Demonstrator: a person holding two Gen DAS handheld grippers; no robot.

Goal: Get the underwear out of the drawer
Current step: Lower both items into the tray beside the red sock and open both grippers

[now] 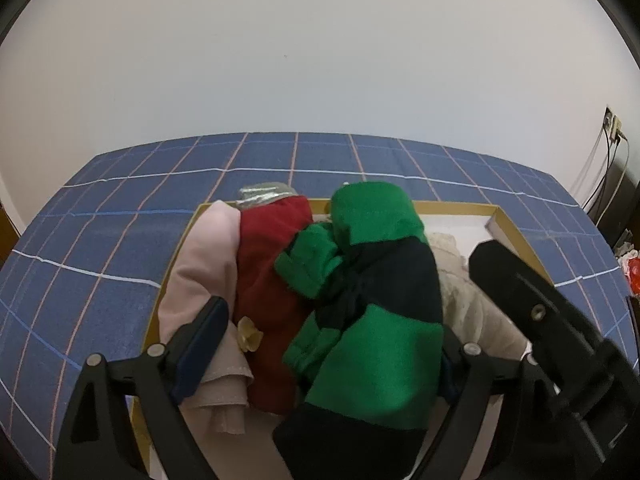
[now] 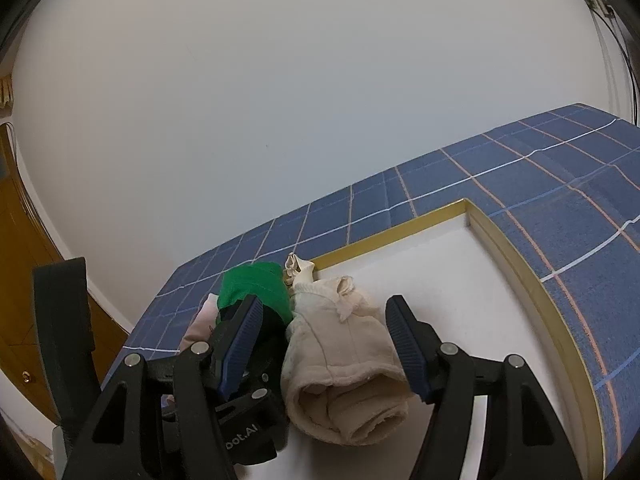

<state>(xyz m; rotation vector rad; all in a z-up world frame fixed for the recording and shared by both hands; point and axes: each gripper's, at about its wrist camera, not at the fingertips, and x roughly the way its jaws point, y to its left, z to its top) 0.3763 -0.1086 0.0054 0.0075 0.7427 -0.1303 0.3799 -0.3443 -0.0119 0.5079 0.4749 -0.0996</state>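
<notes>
The right gripper (image 2: pixel 324 344) stands wide open around the cream roll (image 2: pixel 344 364), holding nothing; it should settle lower so both pads meet the roll's middle before closing. The left gripper (image 1: pixel 328 344) is also spread wide, empty, straddling the red roll (image 1: pixel 268 280) and the green and black roll (image 1: pixel 376 300). All the underwear lies in the gold-edged drawer (image 2: pixel 400 236) on the blue checked cloth (image 2: pixel 560 184)

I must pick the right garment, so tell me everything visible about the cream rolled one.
The cream rolled fabric garment looks soft and fleecy, with frilly edging at its far end. It lies on the white floor of the gold-rimmed drawer, beside the green-and-black roll. The open right gripper straddles it without clamping.
</notes>
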